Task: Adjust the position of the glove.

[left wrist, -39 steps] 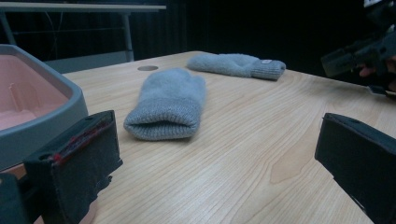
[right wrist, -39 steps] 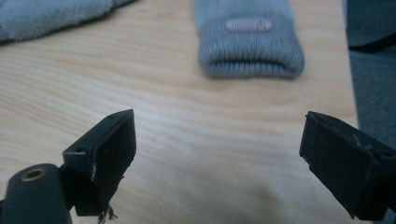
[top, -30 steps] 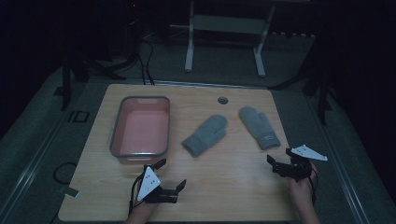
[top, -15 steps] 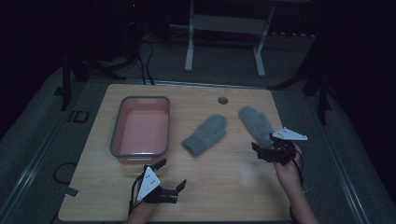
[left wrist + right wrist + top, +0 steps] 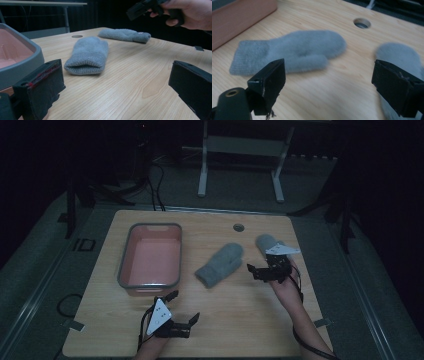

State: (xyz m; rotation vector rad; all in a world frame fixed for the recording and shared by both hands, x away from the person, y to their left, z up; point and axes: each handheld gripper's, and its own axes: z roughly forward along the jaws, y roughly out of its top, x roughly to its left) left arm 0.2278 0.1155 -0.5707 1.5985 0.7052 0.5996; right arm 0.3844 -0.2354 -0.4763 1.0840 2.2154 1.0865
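Two grey knit mittens lie on the wooden table (image 5: 235, 310). The middle mitten (image 5: 220, 265) (image 5: 87, 55) (image 5: 294, 52) lies at a slant, its cuff toward the tray. The right mitten (image 5: 265, 241) (image 5: 125, 34) (image 5: 399, 56) is partly covered by my right hand. My right gripper (image 5: 256, 271) (image 5: 329, 82) hovers open over the wood between the two mittens, holding nothing. My left gripper (image 5: 184, 306) (image 5: 117, 82) rests open near the table's front edge, with its jaws wide apart and facing the middle mitten's cuff.
A pink tray with a grey rim (image 5: 124, 265) (image 5: 22, 60) (image 5: 242, 15) stands at the left of the table. A round cable hole (image 5: 238, 227) (image 5: 362, 23) sits near the far edge. Cables and a metal stand occupy the dark floor beyond.
My right gripper has moved forward and to the left, from the table's right edge to just beside the right mitten. The left gripper has stayed put.
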